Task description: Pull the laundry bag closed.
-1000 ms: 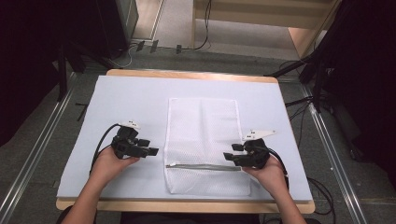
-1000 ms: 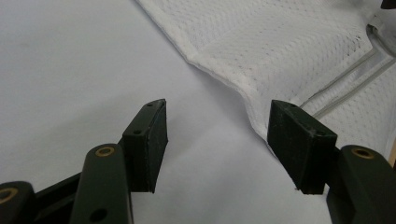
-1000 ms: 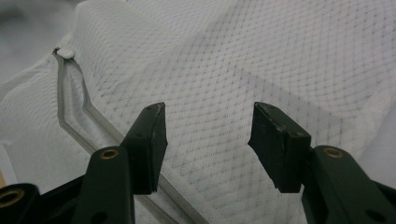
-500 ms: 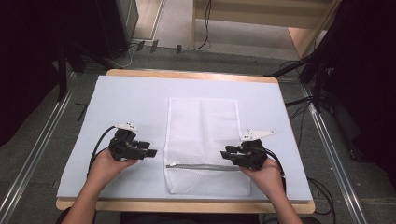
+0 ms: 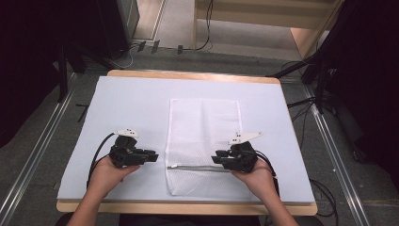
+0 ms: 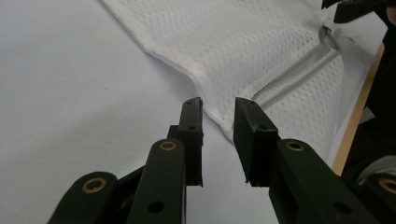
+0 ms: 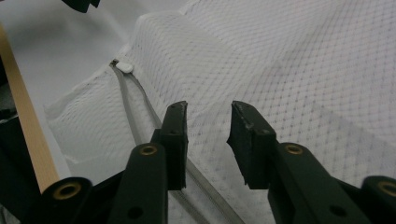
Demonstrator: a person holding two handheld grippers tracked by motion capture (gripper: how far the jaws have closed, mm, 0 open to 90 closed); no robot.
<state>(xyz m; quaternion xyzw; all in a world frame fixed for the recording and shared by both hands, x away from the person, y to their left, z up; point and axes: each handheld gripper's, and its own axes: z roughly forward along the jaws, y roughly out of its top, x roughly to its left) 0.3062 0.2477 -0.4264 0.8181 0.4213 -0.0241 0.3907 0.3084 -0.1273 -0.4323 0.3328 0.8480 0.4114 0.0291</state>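
- white mesh laundry bag [image 5: 203,141] lies flat on the pale-covered tabletop [image 5: 117,108], its grey zipper [image 5: 197,167] running across near the person's edge.
- left gripper [image 5: 151,155] sits just beside the bag's left edge; its jaws have just been closing yet stay parted, with nothing pinched. in the left gripper view the bag's hem [image 6: 205,100] lies just beyond the tips.
- right gripper [image 5: 217,159] hangs over the mesh at the zipper's right part, jaws partly spread, nothing between them.
- step in hand, as judged: the approach to a two-sided grasp of the bag near the zipper.
- next move probably calls for lowering each gripper onto the fabric and pinching a thin layer.
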